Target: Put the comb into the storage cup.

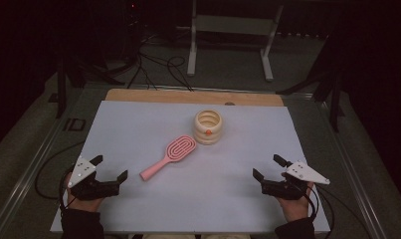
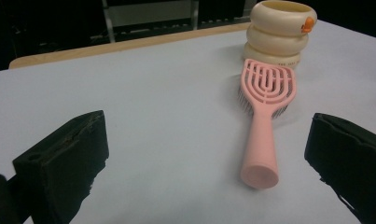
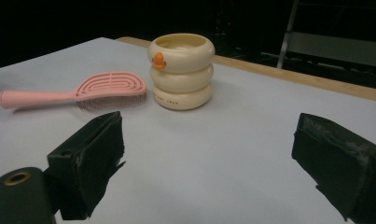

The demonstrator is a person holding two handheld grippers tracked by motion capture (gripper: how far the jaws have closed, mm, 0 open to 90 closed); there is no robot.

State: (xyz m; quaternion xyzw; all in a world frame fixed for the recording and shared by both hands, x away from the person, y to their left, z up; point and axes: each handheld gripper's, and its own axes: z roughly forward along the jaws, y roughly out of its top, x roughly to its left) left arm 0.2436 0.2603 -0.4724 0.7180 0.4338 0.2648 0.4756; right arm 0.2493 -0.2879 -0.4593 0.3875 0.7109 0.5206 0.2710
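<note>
The left gripper point(image 1: 110, 168) rests low over the near left part of the sheet point(image 1: 138, 129), held by the left hand point(image 1: 81, 196). Its jaws stand wide apart and there is nothing between them. In the left gripper view, bare sheet fills the gap between the two black jaws, and the brush point(image 2: 265, 116) lies a little ahead, closer to the jaw at the right side of that view. The round end of the handle points toward this gripper.

The right gripper point(image 1: 268, 167) is at the near right part of the sheet, held by the right hand point(image 1: 293, 201). Its jaws are also wide apart and empty. In the right gripper view, the cup point(image 3: 181, 70) stands ahead, and the brush point(image 3: 73, 93) lies at its left side.

Each gripper carries a grey plate point(image 1: 82, 167) on top, and a cable point(image 1: 44, 174) goes from the left one over the edge of the sheet.

The brush point(image 1: 169, 156) is pink and lies near the middle of the sheet, bristles down, at a slant. Its handle points to the near left and its head is just beside the cup point(image 1: 208, 127), maybe touching it; I cannot tell this. The cup is cream, made like three stacked rings, open at the top, upright, with a small orange mark on the side.

The sheet is pale and covers a wooden table point(image 1: 188, 96), whose bare edge shows at the far side. Behind the table there is a dark floor with a white frame point(image 1: 230, 35) and some cables point(image 1: 158, 67).
</note>
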